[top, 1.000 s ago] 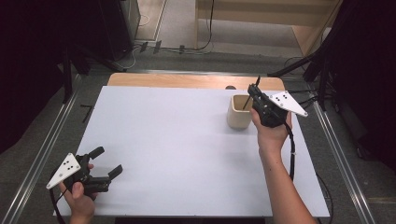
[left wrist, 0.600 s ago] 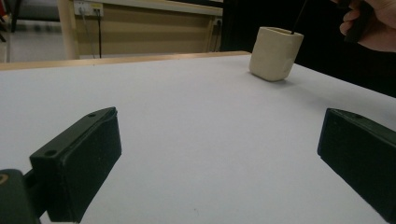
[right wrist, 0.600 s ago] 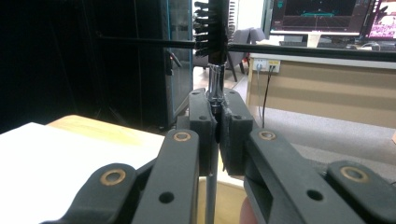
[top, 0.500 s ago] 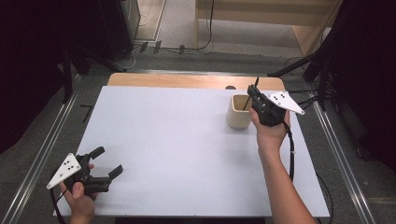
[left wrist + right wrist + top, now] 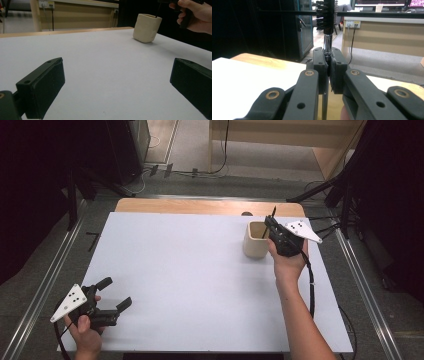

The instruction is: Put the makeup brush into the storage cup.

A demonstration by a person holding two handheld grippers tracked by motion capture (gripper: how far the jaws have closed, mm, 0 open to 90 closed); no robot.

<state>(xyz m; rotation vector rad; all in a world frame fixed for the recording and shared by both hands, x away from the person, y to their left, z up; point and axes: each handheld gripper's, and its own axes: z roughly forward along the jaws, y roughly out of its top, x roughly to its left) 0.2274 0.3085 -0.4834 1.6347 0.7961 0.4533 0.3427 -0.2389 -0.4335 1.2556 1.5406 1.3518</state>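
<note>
A beige cup (image 5: 256,244) stands at the far right of the white table top (image 5: 190,270). Just right of it, my right gripper (image 5: 270,226) is shut on a thin brush (image 5: 273,213). The brush stands upright, its lower end dipping inside the cup's rim. In the right gripper view the jaws (image 5: 329,67) pinch the metal stem, with the black bristles (image 5: 326,15) above them. My left gripper (image 5: 116,293) rests open at the near left corner with nothing between its jaws. The left gripper view shows its jaws (image 5: 117,82) wide apart, and farther off the cup (image 5: 146,28) and the other hand (image 5: 197,15).
A strip of bare wood (image 5: 200,206) runs along the table's far edge. Metal rails (image 5: 47,280) flank both sides. A black cable (image 5: 312,290) trails from the right gripper along the forearm. Dark cabinets and a wooden desk stand beyond the table.
My right hand has sunk slightly with the brush, bringing its lower end further into the cup. The left gripper has stayed put.
</note>
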